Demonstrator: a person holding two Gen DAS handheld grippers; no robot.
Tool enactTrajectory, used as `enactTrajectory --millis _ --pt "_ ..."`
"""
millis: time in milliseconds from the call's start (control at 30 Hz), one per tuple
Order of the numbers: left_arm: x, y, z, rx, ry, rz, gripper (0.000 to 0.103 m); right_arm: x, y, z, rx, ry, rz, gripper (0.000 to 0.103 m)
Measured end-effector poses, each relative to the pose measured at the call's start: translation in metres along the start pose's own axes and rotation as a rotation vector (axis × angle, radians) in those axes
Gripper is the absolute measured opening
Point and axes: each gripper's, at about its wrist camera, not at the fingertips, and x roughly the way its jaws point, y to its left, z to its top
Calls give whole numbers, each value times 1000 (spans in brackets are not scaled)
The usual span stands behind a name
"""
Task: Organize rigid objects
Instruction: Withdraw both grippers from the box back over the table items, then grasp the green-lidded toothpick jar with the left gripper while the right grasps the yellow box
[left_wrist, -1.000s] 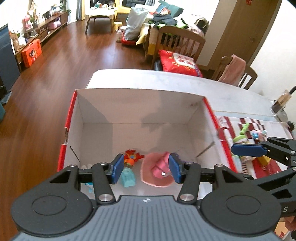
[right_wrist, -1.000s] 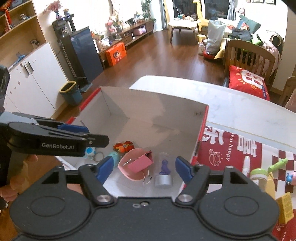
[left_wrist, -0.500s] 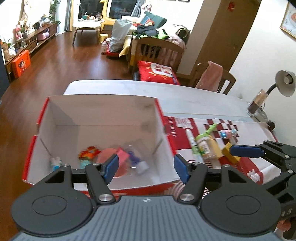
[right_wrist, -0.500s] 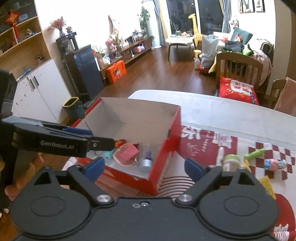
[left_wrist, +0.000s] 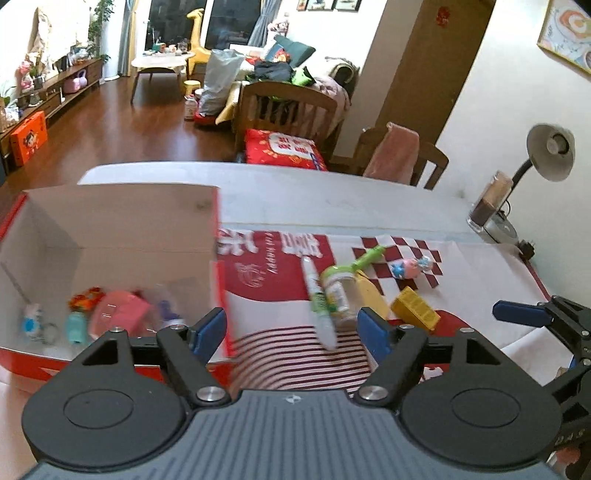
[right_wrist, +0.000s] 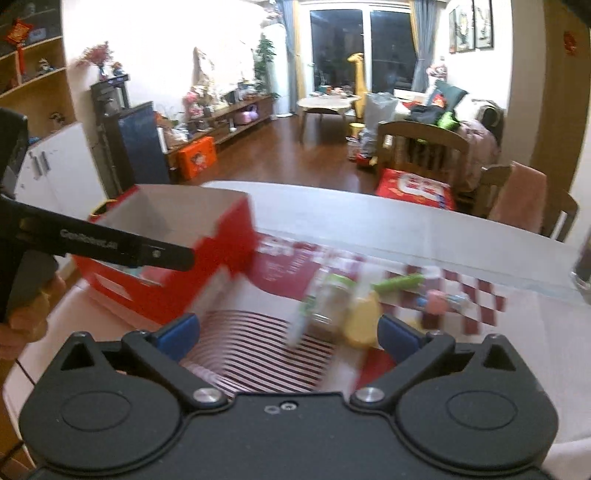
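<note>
A red box (left_wrist: 110, 221) with white inner walls stands at the left and holds a pink binder clip (left_wrist: 118, 312), an orange toy (left_wrist: 85, 297) and other small pieces. To its right lie a white-green pen (left_wrist: 317, 306), a green-lidded jar (left_wrist: 336, 288), a yellow box (left_wrist: 413, 308) and a pink pig figure (left_wrist: 408, 266). My left gripper (left_wrist: 291, 330) hovers by the box's right wall, jaws opening with nothing between them. My right gripper (right_wrist: 289, 332) is over the striped mat before the blurred jar (right_wrist: 330, 299), jaws opening and empty.
A red-and-white printed mat (left_wrist: 277, 266) covers the white table. A desk lamp (left_wrist: 546, 151) and a glass (left_wrist: 487, 203) stand at the far right corner. Wooden chairs sit beyond the far edge. A hand (right_wrist: 26, 314) grips the left tool.
Both grippers have swung right, from above the box's inside to over the mat. Both pairs of jaws have widened. The clip and the small toys stay in the box.
</note>
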Motion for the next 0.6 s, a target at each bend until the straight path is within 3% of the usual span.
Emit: enactTrajectory --millis 233,600 --pt "44 -41 -7 24 49 -42 77 6 -45 -20 -14 31 -27 102" --pt "107 -72 -7 44 57 59 77 42 -97 -43 -10 93 -51 98"
